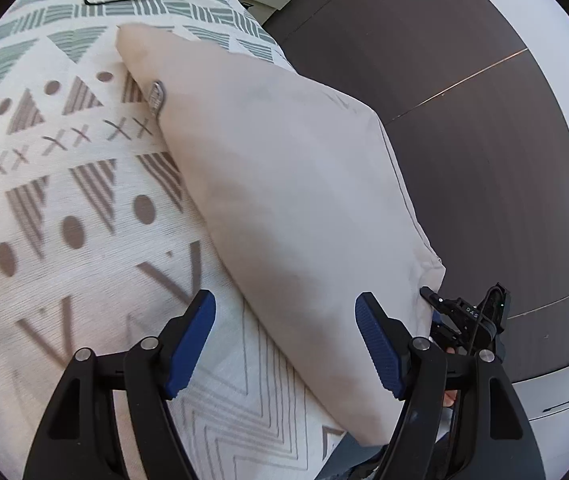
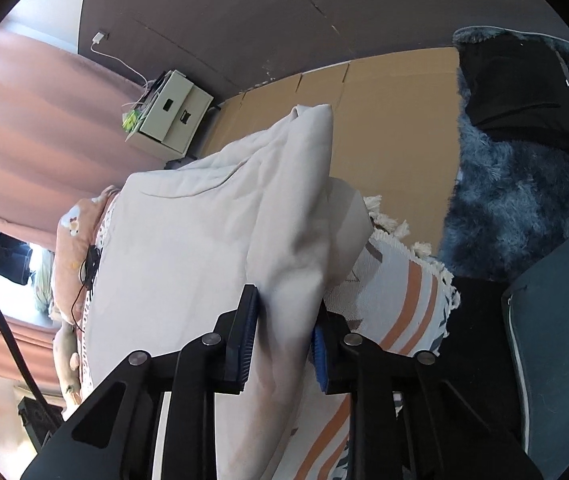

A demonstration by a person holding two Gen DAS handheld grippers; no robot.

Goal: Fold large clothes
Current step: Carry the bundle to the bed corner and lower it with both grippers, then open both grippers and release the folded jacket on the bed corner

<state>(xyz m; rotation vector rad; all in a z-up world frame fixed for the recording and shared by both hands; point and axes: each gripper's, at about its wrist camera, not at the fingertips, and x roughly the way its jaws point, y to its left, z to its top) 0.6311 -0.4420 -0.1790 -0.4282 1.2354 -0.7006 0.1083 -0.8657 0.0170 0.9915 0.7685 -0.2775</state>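
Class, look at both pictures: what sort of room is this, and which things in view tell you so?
Most likely a bedroom: a patterned bedspread covers a bed, a small bedside cabinet stands by the wall, and pink curtains hang beside it.

both wrist cams sit close over the beige garment [image 1: 284, 200] [image 2: 204, 248], angled down at it (left from the bedspread [image 1: 64, 200] side), and both catch it.

garment [image 1: 284, 200]: plain cream-beige | bedspread [image 1: 64, 184]: white, green and taupe triangles, crosses, dots, chevrons | gripper pads [image 1: 188, 344]: blue, arms black | rug [image 2: 400, 304]: white, orange stripes, tassels | throw [image 2: 516, 204]: shaggy blue-grey | curtain [image 2: 36, 128]: dusty pink
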